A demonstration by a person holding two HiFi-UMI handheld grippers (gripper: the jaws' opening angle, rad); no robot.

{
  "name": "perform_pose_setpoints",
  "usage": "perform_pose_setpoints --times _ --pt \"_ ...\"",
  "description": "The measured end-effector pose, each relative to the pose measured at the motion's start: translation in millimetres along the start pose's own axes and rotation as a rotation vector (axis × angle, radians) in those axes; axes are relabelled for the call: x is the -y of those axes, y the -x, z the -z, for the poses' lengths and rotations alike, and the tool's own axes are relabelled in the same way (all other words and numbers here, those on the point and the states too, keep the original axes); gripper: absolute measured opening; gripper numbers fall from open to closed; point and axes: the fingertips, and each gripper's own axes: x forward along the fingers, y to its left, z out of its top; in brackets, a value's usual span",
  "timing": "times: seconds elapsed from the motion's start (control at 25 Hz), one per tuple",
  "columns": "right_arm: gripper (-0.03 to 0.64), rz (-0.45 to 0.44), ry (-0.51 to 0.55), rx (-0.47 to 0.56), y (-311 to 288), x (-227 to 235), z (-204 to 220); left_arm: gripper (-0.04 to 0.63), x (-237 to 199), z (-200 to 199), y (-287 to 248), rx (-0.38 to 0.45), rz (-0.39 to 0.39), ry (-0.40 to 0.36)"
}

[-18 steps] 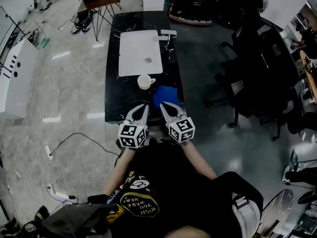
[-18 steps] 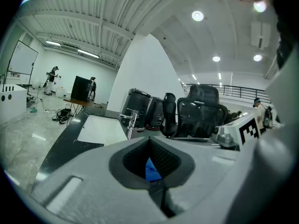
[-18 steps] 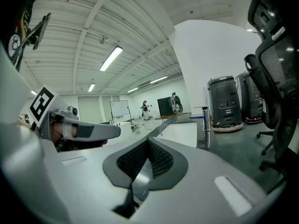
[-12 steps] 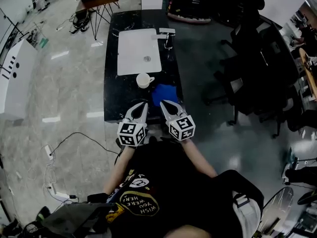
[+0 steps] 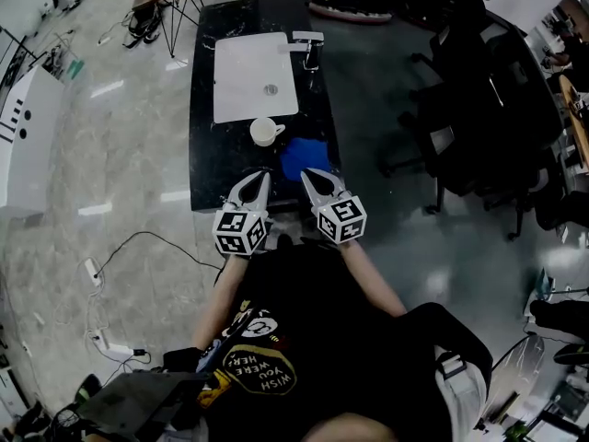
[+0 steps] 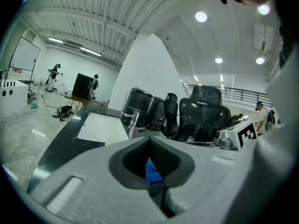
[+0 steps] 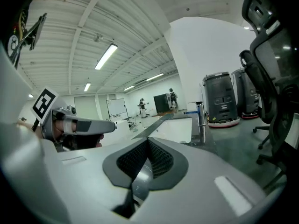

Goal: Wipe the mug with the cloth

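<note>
A white mug (image 5: pixel 265 132) stands on the black counter (image 5: pixel 207 168), just in front of the white sink (image 5: pixel 256 76). To its right lies a blue cloth (image 5: pixel 304 157), which also shows as a sliver (image 6: pixel 150 171) past the left jaws. My left gripper (image 5: pixel 262 177) is shut and empty at the counter's near edge, below the mug. Beside it my right gripper (image 5: pixel 307 174) is shut and empty too, its tip at the cloth's near edge. Neither touches the mug.
A faucet (image 5: pixel 311 49) stands at the sink's right rim. Black office chairs (image 5: pixel 479 118) crowd the floor right of the counter. Cables (image 5: pixel 120 256) trail over the grey floor on the left. A white unit (image 5: pixel 28 136) stands further left.
The head view has shifted a little, so the counter sits higher in the picture. Both grippers keep their place at the near edge, still shut.
</note>
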Motion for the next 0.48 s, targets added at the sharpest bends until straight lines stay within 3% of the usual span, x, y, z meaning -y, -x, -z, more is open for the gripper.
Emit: perform_pose_setpoints --times 0.12,0.24,0.48 --pt "0.003 0.002 -0.018 -0.022 -1 10 12 0.005 -6 9 -1 -0.010 -0.013 0.028" --pt "0.037 -0.007 -0.024 -0.059 -6 18 25 0.004 -5 17 -5 -0.030 -0.005 0.010" --pt "0.038 0.031 -0.030 -0.094 -13 25 40 0.003 -22 36 -11 -0.097 -0.006 -0.005"
